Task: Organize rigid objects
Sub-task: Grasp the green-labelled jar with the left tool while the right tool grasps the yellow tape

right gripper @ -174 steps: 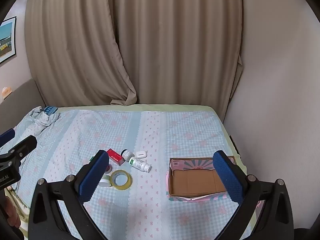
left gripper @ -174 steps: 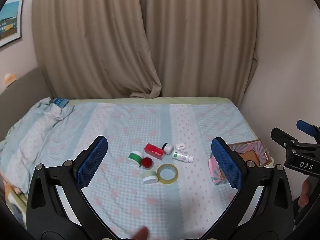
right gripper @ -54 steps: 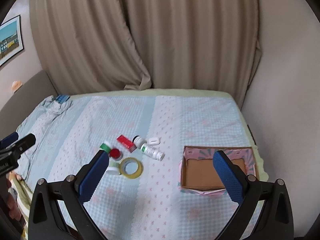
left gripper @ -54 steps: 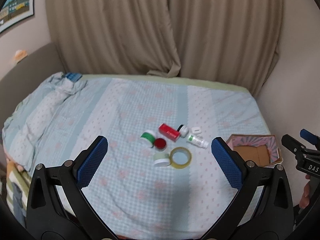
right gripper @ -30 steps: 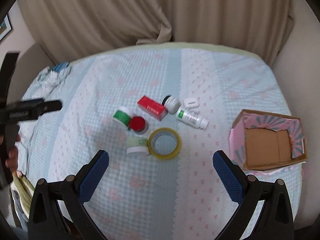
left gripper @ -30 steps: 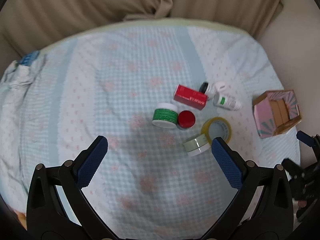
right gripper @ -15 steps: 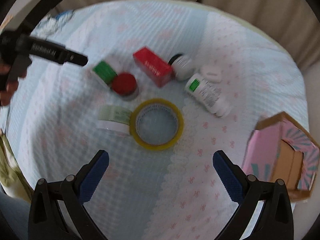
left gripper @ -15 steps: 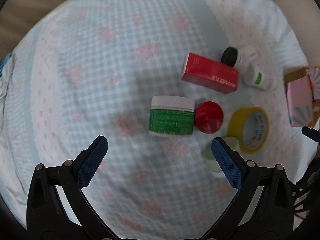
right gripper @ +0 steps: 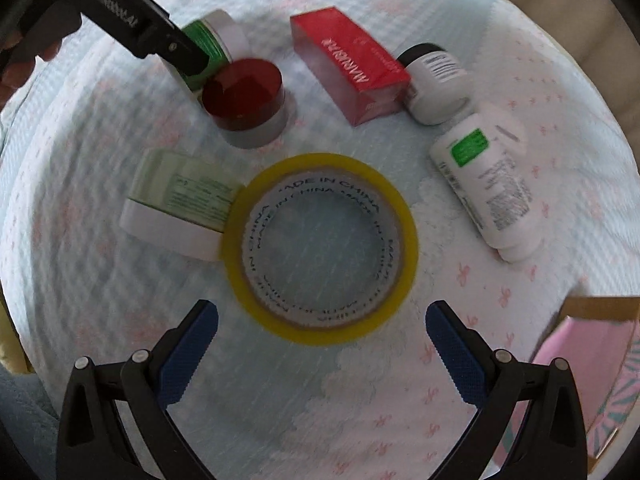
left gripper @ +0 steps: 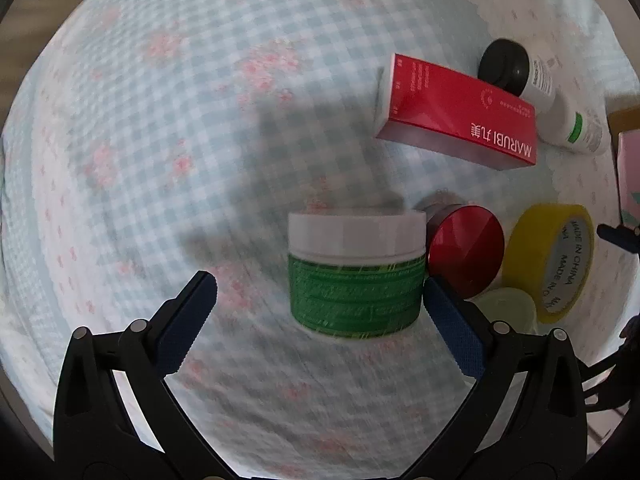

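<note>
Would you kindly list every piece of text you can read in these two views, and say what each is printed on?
"MARUBI", with Chinese characters beside it: red box.
"MADE IN CHINA", repeated round the inner core: yellow tape roll.
Green-labelled jar: print too blurred to read.
Pale green jar: small print, unreadable.
White bottle and black-capped bottle: print too small.
Left gripper's arm: white lettering, blurred.
</note>
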### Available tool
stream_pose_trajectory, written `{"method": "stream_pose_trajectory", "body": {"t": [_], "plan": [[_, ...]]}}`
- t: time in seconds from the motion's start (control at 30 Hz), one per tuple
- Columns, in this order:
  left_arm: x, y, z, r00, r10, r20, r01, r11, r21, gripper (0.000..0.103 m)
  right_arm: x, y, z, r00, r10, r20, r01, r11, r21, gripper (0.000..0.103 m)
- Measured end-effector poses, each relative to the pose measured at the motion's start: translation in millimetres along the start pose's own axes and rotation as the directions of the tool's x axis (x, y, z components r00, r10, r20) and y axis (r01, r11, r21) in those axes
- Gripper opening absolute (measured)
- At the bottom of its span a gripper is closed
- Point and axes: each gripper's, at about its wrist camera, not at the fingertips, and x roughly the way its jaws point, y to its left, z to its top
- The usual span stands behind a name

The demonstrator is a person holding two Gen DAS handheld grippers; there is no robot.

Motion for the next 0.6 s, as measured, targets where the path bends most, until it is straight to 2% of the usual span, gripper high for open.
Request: {"method": "stream_pose_trajectory", "body": {"t": [0.17,0.5,0.57,0.6], "plan": [[8,0,7,1.000,-0.025,-0.009,0.025,1.000,-0.002,0.103,13,-10,11,1.000,0.022,-0.008,-0.022,1.000,0.009,0.103],[26,24,17,0.986,-0.157,-0.052,0.154,0.986,-0.062,0.103,46,-24,54,0.998,0.049,-0.048,-0.052,0.996,-0.070,0.101],[30,29,16,0.982,-0.181,-0.058,0.177,0.982,-0.070,0.101,49,-21,63,0.996,0.063,-0.058,-0.068,0.995,-0.074,0.098],[30,29,17,0.981,-0.186,-0.057,0.182,0.981,-0.066,0.097,51,-19,66,0.996,0.059,-0.060,-0.063,0.995,-0.076,0.098]]}}
